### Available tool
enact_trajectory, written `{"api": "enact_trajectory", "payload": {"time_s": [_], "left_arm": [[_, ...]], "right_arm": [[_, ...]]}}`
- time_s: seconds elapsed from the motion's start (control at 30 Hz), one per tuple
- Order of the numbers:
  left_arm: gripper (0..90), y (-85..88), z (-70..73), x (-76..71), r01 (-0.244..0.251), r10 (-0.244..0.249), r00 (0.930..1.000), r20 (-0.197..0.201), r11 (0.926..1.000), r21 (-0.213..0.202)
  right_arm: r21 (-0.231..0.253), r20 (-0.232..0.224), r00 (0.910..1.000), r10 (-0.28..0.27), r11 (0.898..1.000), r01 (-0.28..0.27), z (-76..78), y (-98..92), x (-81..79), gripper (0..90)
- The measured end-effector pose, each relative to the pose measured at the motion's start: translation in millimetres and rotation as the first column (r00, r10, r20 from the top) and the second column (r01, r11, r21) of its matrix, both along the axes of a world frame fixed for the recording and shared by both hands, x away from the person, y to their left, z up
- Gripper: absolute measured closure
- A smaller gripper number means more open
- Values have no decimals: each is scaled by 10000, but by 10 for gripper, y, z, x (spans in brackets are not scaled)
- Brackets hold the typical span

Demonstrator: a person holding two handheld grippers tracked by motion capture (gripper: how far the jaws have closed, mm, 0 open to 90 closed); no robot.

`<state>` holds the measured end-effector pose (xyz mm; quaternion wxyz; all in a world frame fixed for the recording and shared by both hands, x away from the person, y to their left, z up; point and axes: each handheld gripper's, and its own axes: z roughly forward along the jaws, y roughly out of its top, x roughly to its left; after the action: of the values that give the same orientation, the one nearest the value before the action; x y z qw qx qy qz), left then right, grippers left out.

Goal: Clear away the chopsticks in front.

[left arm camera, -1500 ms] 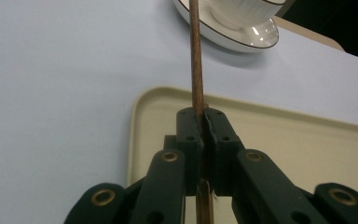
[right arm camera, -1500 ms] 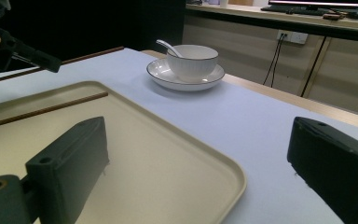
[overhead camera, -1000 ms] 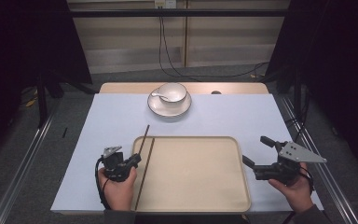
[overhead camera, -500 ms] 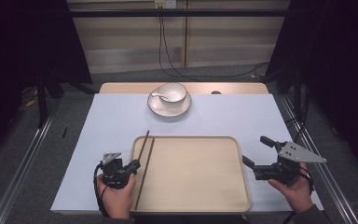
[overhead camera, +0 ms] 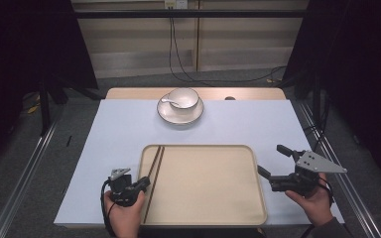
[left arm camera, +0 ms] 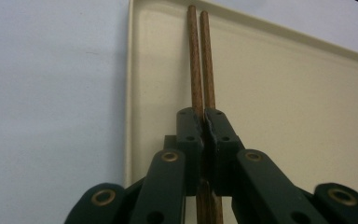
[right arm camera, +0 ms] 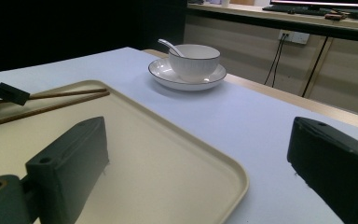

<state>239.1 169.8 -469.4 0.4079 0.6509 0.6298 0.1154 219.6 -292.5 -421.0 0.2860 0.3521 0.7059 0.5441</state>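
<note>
Wooden chopsticks (overhead camera: 154, 168) lie along the left side of the tray (overhead camera: 228, 218) on the bench in the high view. Left gripper view: left gripper (left arm camera: 204, 116) is clamped on them. Right gripper view: right gripper (right arm camera: 200, 154) gapes wide, holding nothing, beside the tray's edge.

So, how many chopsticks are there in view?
2: both chopsticks lie side by side along the left edge of the tray, pinched in the left gripper.
</note>
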Motion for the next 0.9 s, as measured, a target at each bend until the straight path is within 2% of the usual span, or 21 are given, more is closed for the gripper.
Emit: {"api": "enact_trajectory", "payload": {"time_s": [0.17, 0.2, 0.53, 0.6, 0.7, 0.83, 0.9], "left_arm": [[852, -18, -17, 12, 86, -84, 9999, -102, 9999, 150], [853, -26, -20, 14, 76, -76, 9998, -196, 10000, 23], [846, -61, -57, 27, 168, -164, 9993, -334, 9998, 124], [844, -61, -56, 30, 221, -215, 9993, -313, 9996, 202], [838, -65, -69, 35, 270, -270, 9992, -278, 9996, -12], [826, -71, -64, 39, 276, -272, 9993, -262, 9995, 169], [812, -69, -64, 42, 303, -300, 9993, -235, 9995, 119]], "right_arm": [[10, 4, 10000, 50, 10000, -50, 0, -1, 0, 46], [1, 13, 10000, 6, 10000, -6, 1, -1, -1, 46], [-113, -24, 10000, 72, 9999, -72, -4, -2, 4, 46], [-103, -16, 10000, 75, 9999, -75, -3, -2, 5, 46], [-108, -22, 10000, 48, 9999, -48, -3, -2, 3, 46], [-118, -22, 10000, 74, 9999, -74, -3, -2, 3, 46], [-113, -31, 10000, 83, 9999, -83, -3, -1, 2, 46]]}}
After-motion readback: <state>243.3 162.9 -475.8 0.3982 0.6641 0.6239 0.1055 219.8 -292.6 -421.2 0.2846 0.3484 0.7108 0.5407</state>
